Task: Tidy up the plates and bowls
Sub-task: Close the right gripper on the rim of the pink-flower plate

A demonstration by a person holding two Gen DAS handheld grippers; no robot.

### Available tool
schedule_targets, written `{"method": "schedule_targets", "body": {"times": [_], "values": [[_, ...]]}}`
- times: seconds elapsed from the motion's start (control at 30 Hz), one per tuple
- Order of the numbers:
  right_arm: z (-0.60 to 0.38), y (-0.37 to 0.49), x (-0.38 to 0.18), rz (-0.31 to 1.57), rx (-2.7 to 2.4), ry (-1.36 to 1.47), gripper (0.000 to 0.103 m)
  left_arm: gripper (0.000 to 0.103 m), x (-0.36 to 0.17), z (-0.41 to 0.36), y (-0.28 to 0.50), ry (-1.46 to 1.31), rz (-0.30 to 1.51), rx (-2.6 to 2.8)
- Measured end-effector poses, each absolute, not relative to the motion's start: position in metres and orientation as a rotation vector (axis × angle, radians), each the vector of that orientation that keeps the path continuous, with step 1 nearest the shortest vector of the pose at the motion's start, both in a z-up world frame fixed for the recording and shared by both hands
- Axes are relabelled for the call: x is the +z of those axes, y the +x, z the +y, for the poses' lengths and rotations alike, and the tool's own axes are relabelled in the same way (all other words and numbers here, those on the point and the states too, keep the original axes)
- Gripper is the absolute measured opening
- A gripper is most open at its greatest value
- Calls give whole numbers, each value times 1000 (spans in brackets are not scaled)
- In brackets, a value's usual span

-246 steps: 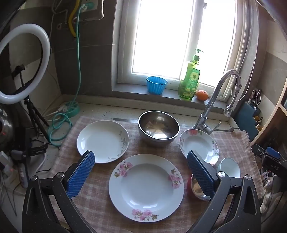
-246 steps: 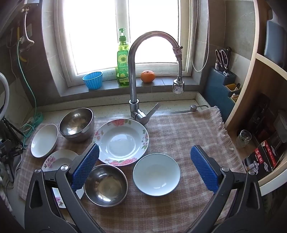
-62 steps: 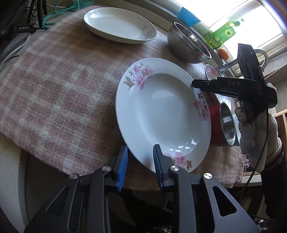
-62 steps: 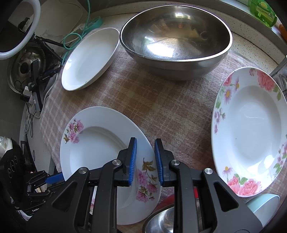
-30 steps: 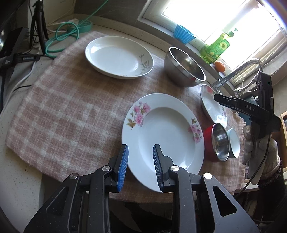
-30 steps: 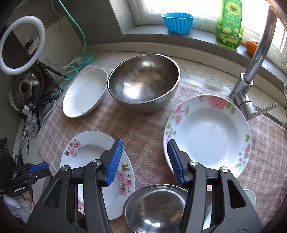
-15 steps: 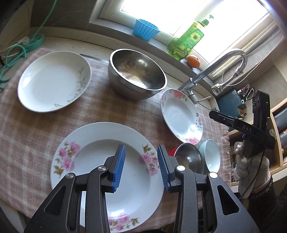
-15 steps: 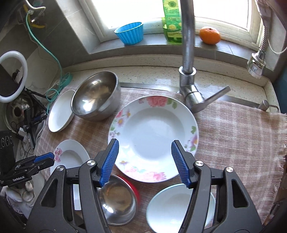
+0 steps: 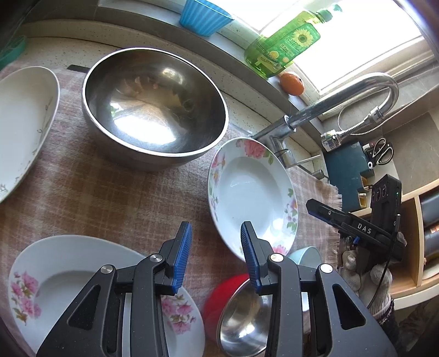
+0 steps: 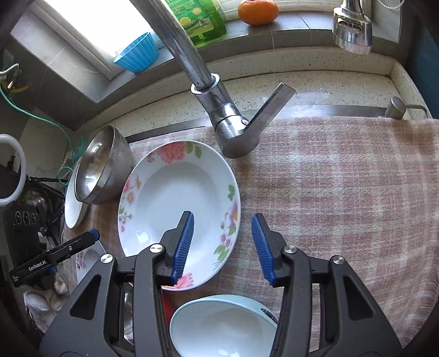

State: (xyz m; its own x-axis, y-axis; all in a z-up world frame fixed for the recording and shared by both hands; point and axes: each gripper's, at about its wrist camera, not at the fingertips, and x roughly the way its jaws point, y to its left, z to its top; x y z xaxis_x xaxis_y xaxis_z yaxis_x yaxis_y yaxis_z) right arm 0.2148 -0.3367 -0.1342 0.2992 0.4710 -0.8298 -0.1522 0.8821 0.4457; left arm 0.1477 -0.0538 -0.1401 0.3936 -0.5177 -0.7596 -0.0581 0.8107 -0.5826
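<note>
A small flowered plate (image 10: 175, 197) lies on the checked cloth (image 10: 343, 192) by the tap. My right gripper (image 10: 222, 243) hovers over its right rim with the jaws closing; the rim is between the fingers, and the pads are not pressing on it. In the left wrist view this plate (image 9: 252, 197) lies just right of my left gripper (image 9: 215, 247), which is open and holds nothing. A large flowered plate (image 9: 68, 274) sits under the left gripper's body. A big steel bowl (image 9: 153, 104) and a white plate (image 9: 22, 123) stand further back.
A small steel bowl with a red outside (image 9: 241, 315) and a light blue bowl (image 10: 219, 326) sit at the cloth's near edge. The tap (image 10: 211, 90) rises right behind the small plate. A soap bottle (image 9: 282, 44), an orange (image 9: 292, 82) and a blue cup (image 9: 203, 13) stand on the sill.
Both grippers have moved right, from the large flowered plate to the small one by the tap. The right jaws are narrower than half a second ago. The left jaws widened slightly.
</note>
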Motion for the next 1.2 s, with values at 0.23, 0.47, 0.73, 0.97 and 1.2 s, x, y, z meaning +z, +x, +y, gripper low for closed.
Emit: {"method": "schedule_targets", "body": {"times": [0.23, 0.47, 0.73, 0.97, 1.2], "values": [[-340, 231, -153, 1244, 447, 375, 37, 35, -155, -56, 168, -611, 1170, -286], [-340, 242, -168, 1280, 468, 433, 21, 33, -162, -61, 176, -612, 1187, -284], [-333, 246, -172, 1295, 481, 426, 15, 16, -165, -67, 182, -598, 1196, -306], [-325, 246, -175, 1300, 474, 425, 14, 15, -164, -72, 184, -553, 1193, -297], [-329, 244, -173, 1283, 468, 429, 14, 15, -162, -76, 185, -511, 1181, -296]]}}
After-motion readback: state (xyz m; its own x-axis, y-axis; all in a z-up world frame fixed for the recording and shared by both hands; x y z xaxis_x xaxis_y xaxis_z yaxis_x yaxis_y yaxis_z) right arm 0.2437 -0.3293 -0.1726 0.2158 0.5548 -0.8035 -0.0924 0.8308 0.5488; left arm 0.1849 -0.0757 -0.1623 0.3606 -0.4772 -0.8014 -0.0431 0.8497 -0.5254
